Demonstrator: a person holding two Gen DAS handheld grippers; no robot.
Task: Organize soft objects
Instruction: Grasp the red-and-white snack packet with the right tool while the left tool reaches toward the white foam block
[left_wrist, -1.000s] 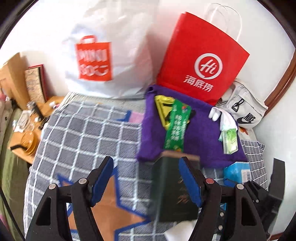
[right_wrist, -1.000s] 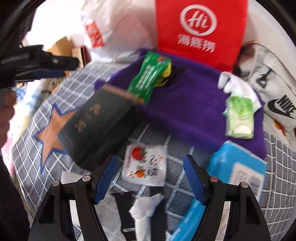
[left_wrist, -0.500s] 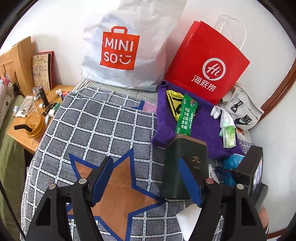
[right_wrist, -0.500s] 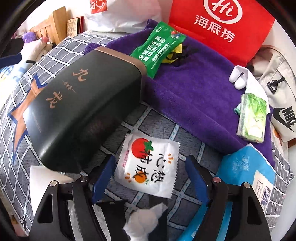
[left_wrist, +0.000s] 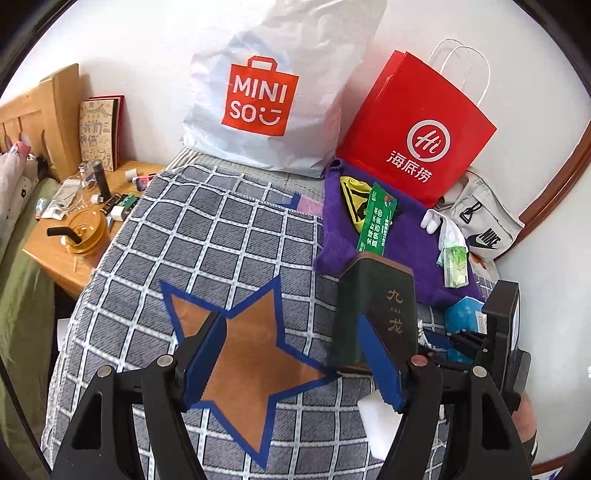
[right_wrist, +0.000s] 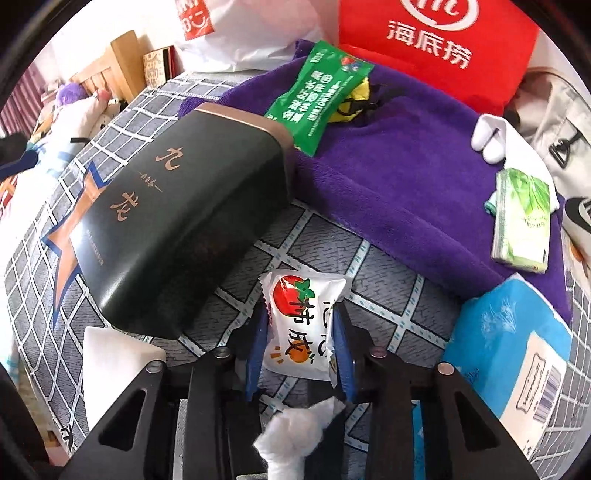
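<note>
Covering the whole work surface, the checked bedspread (left_wrist: 207, 243) on the bed serves as the staging area, and the items to be sorted lie spread across it within reach of both tools.

The purple towel (right_wrist: 399, 173) lies flat at the far side, in front of the red paper bag (left_wrist: 417, 136) and the white shopping bag (left_wrist: 273, 96) standing against the wall. It appears to act as the collecting zone, since a green packet (right_wrist: 317, 96), a yellow pouch (right_wrist: 356, 99), white socks (right_wrist: 487, 140) and a green tissue pack (right_wrist: 522, 221) already rest on it.

The dark green box (right_wrist: 177, 221) lies on its side on the bedspread, its top end touching the towel edge, and the green packet overlaps that end. Being rigid, it is probably not a task item.

A blue tissue pack (right_wrist: 517, 343) sits just beside the towel's near corner, not yet moved.

The left tool (left_wrist: 291, 354) hangs spread wide above the star pattern with nothing between its pads; one pad lines up with the box in this view, and contact cannot be confirmed.

The right tool (right_wrist: 301, 347) is closed onto the white snack sachet (right_wrist: 303, 321), which buckles between the pads just above the bedspread, near the box. The side-on pinch suits a thin, pliable sachet. Judged next destination: the towel.
</note>
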